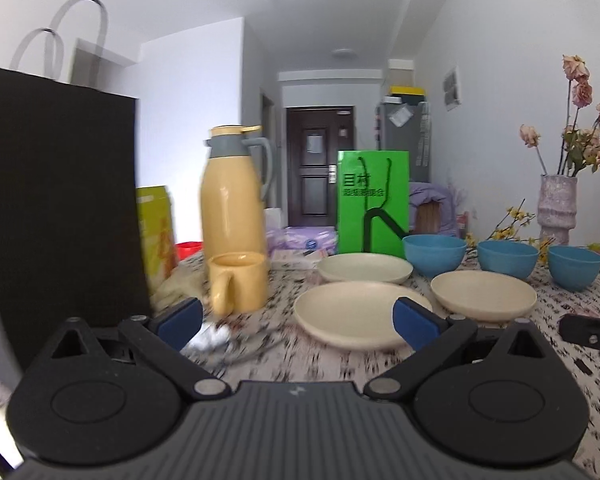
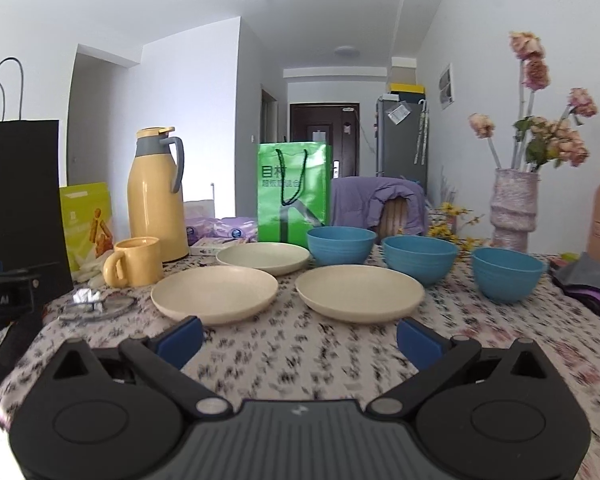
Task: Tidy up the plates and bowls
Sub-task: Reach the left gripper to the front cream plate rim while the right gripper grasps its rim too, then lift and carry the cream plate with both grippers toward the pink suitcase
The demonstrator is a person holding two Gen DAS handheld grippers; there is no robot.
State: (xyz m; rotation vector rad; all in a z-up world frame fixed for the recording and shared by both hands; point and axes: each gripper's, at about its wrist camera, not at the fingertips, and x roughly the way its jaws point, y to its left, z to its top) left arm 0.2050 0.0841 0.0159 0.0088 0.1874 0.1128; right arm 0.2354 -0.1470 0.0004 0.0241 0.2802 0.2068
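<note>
blue-padded, the left gripper (image 1: 298, 322) and right gripper (image 2: 298, 338) hover with jaws apart, holding nothing. beyond lie three cream plates (image 2: 215, 294) apart on the floral cloth, three blue bowls (image 2: 419, 258) behind. stacking seems unstarted; next, probably, clamp the nearest plate's rim.

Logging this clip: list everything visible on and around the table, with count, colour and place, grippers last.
plates: 3, cream, centre of table, lying apart.
bowls: 3, blue, in a row right of and behind the plates.
mug: 1, yellow, left of the plates.
thermos jug: 1, yellow with grey handle, behind the mug.
green bag: 1, behind the plates.
black bag: 1, far left.
snack pouch: 1, yellow-green, beside the black bag.
vase: 1, pale, holding dried pink flowers, back right.
tablecloth: 1, white with dark print.
left gripper: open, empty, near the left plate.
right gripper: open, empty, in front of the plates.
</note>
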